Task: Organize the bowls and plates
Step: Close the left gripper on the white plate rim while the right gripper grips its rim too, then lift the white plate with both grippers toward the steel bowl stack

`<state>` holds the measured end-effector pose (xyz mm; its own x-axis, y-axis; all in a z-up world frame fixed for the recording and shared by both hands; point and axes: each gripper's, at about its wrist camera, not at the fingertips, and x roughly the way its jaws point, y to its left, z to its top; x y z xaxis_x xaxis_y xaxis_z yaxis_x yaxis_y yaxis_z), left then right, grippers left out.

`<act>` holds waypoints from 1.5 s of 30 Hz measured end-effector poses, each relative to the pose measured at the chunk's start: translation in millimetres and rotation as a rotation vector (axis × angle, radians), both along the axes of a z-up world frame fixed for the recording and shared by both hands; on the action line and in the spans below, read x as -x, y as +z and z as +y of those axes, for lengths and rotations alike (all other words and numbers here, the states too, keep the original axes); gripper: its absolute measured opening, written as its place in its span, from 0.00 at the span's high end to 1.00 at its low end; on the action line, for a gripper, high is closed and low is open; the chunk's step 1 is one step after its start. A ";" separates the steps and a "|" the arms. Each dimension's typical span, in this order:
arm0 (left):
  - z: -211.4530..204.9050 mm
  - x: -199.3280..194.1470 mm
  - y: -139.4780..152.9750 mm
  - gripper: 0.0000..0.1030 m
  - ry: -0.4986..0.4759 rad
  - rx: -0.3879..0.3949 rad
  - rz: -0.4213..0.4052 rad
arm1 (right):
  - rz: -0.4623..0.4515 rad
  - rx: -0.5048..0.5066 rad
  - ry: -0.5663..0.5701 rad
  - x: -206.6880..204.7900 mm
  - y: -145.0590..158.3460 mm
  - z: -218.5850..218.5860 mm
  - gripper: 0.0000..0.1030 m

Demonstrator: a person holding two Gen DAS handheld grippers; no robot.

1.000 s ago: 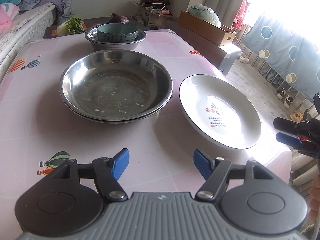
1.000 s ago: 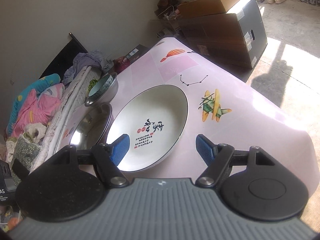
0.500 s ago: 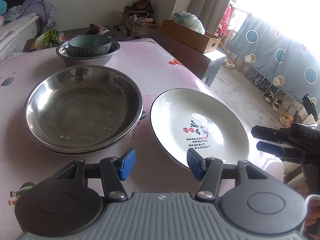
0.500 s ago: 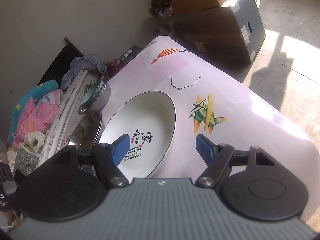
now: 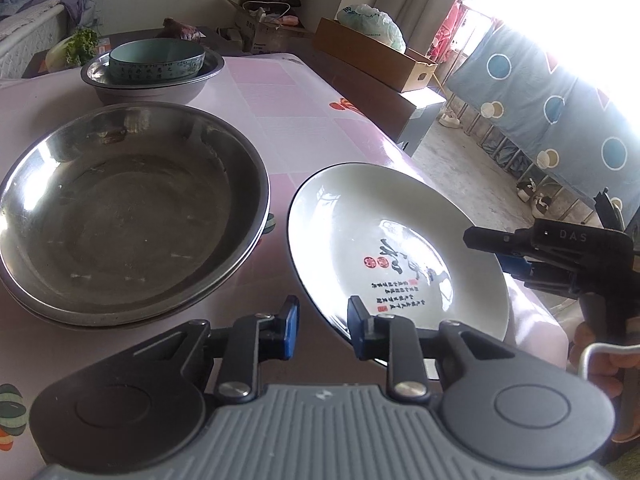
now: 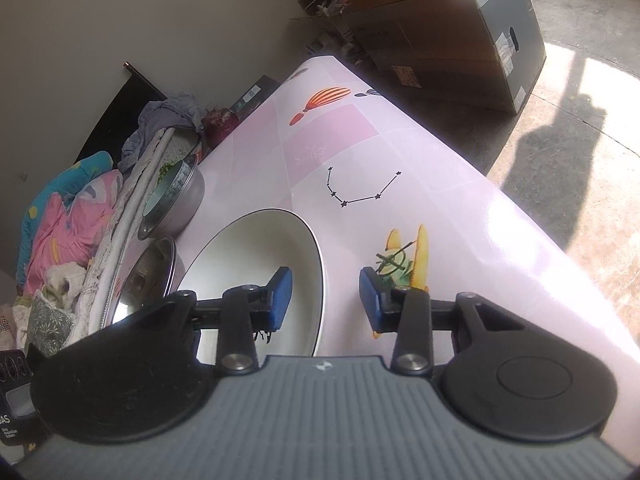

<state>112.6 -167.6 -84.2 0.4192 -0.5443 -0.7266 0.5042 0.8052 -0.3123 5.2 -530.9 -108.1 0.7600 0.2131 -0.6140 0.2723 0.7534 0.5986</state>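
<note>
A white plate with black rim and calligraphy (image 5: 384, 240) lies on the pink table, right of two stacked steel pans (image 5: 128, 208). Farther back a teal bowl (image 5: 156, 60) sits inside a steel bowl (image 5: 152, 88). My left gripper (image 5: 323, 326) is open, straddling the plate's near-left rim. My right gripper (image 6: 325, 300) is open, its fingers either side of the plate's (image 6: 256, 272) right rim; it also shows in the left wrist view (image 5: 504, 252) at the plate's right edge. The pans (image 6: 148, 284) and the nested bowls (image 6: 172, 200) lie beyond in the right wrist view.
The table's right edge (image 5: 400, 148) drops to the floor. Cardboard boxes (image 5: 372, 52) stand behind the table. A bed with bedding (image 6: 64, 224) runs along the far side. Vegetables (image 5: 76, 46) lie at the back left.
Both grippers have moved in onto the white plate: the left swung right to its near rim and narrowed its opening, the right came forward over its right rim.
</note>
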 end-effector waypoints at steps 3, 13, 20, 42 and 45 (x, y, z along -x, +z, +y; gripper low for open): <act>-1.5 -3.7 -2.4 0.79 0.001 0.012 0.015 | 0.001 -0.020 0.020 -8.6 -2.4 -1.1 0.74; 1.0 1.4 -0.9 0.80 0.016 0.006 0.029 | 0.033 -0.018 0.081 -2.4 3.8 16.8 0.72; 17.6 19.4 -0.5 0.80 -0.004 0.020 0.060 | 0.051 -0.028 0.062 32.1 5.5 31.4 0.72; 56.1 59.4 3.2 0.80 -0.019 -0.018 0.024 | 0.055 0.051 0.064 81.3 13.3 71.2 0.74; 50.9 55.6 4.1 0.79 -0.036 -0.044 0.004 | 0.067 0.079 0.062 85.7 14.8 72.1 0.75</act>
